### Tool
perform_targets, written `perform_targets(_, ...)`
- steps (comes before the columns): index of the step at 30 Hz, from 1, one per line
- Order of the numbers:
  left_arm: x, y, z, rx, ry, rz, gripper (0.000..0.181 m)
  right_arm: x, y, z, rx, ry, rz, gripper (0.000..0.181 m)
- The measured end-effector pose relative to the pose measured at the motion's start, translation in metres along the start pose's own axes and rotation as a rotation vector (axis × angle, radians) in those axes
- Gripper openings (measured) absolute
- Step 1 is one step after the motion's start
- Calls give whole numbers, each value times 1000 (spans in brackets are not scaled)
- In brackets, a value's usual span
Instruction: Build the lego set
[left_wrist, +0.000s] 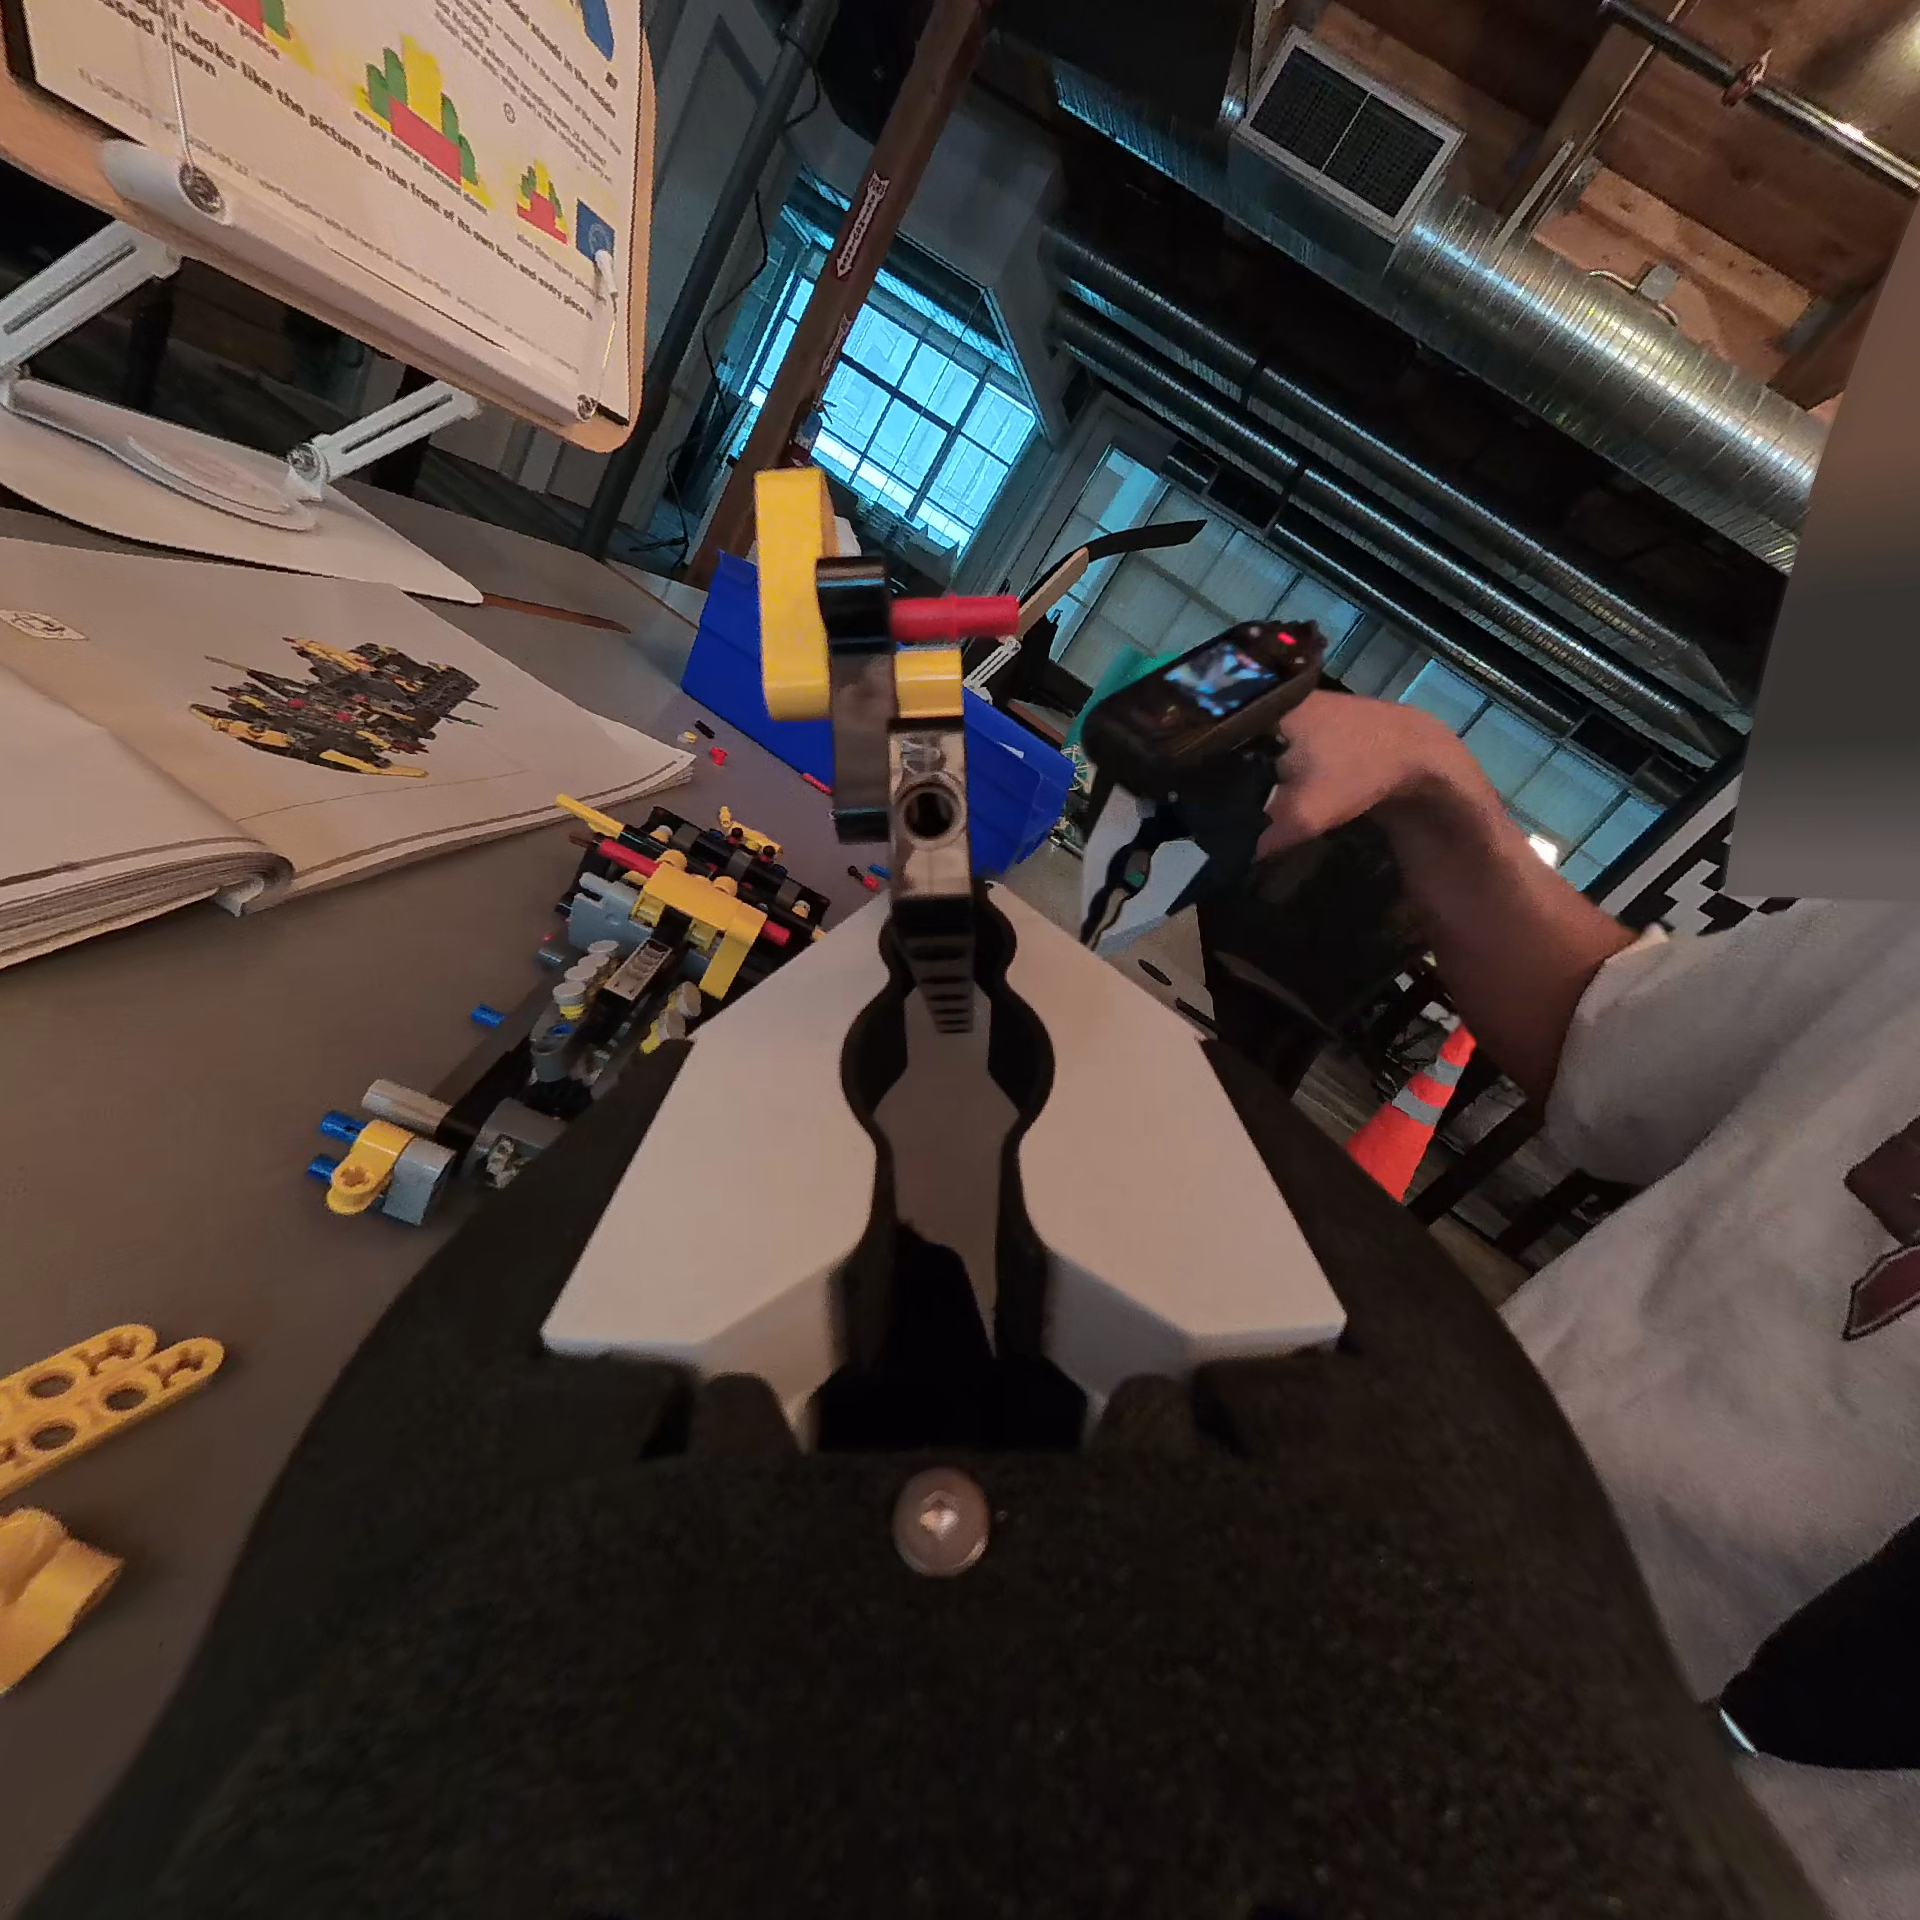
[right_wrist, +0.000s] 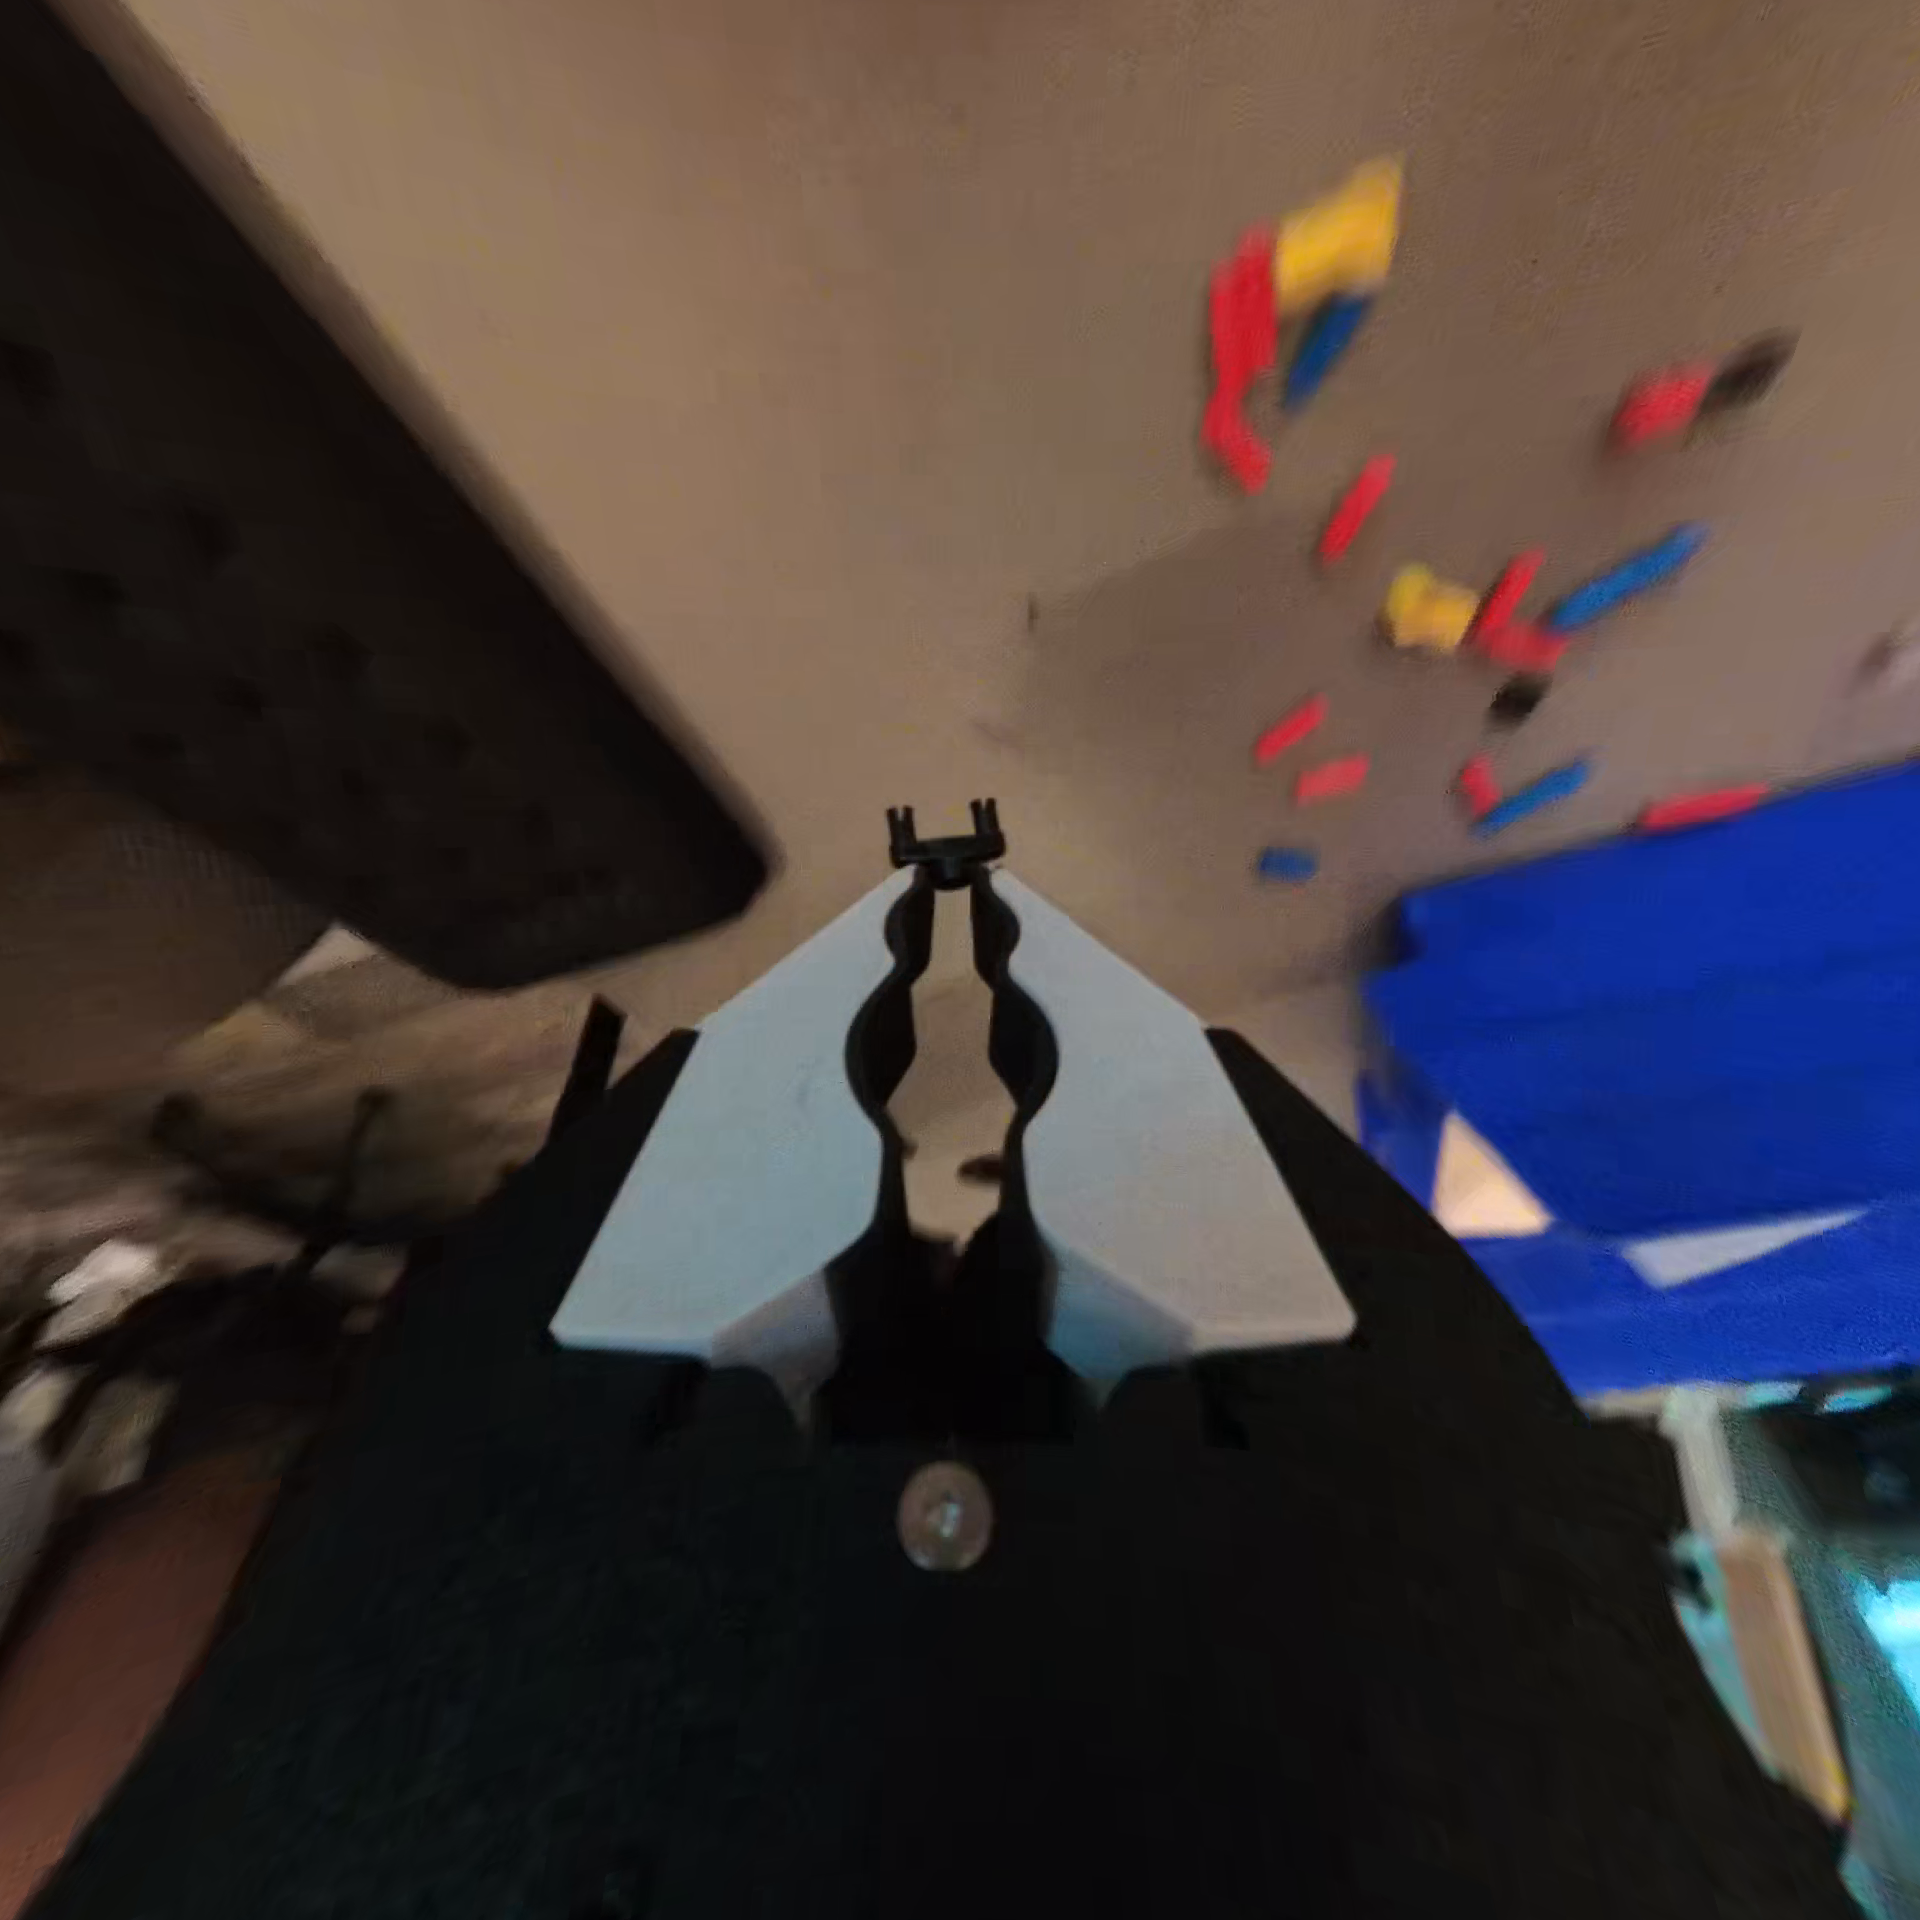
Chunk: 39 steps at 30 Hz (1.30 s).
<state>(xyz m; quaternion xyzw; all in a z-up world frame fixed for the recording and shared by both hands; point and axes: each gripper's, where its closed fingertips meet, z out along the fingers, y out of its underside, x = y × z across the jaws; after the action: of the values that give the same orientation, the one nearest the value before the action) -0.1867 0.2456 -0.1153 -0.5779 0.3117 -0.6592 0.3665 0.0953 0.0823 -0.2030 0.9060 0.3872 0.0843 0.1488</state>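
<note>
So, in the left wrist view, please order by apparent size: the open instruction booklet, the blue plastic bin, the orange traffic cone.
1. Open instruction booklet, the largest.
2. Blue plastic bin, partly hidden by the held piece.
3. Orange traffic cone, the smallest, though it stands much farther away, so its true size is unsure.

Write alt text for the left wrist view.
The left claw grips a black, yellow and red lego subassembly, raised above a grey table. A partly built model and open instruction booklet lie left; the right claw hovers right.
</note>
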Motion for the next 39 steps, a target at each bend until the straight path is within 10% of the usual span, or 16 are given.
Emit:
perform_targets(6,0,0,-1,2,1,-3,8,-7,62,39,-302,-128,140,6)
perform_targets(15,0,-1,-1,3,-2,0,8,-7,68,53,-362,-94,180,6)
perform_targets(31,1,0,-1,3,2,-2,8,-3,61,48,-267,-63,198,14)
perform_targets(39,0,0,-1,7,13,-29,8,30,81,-9,140,150,467,19)
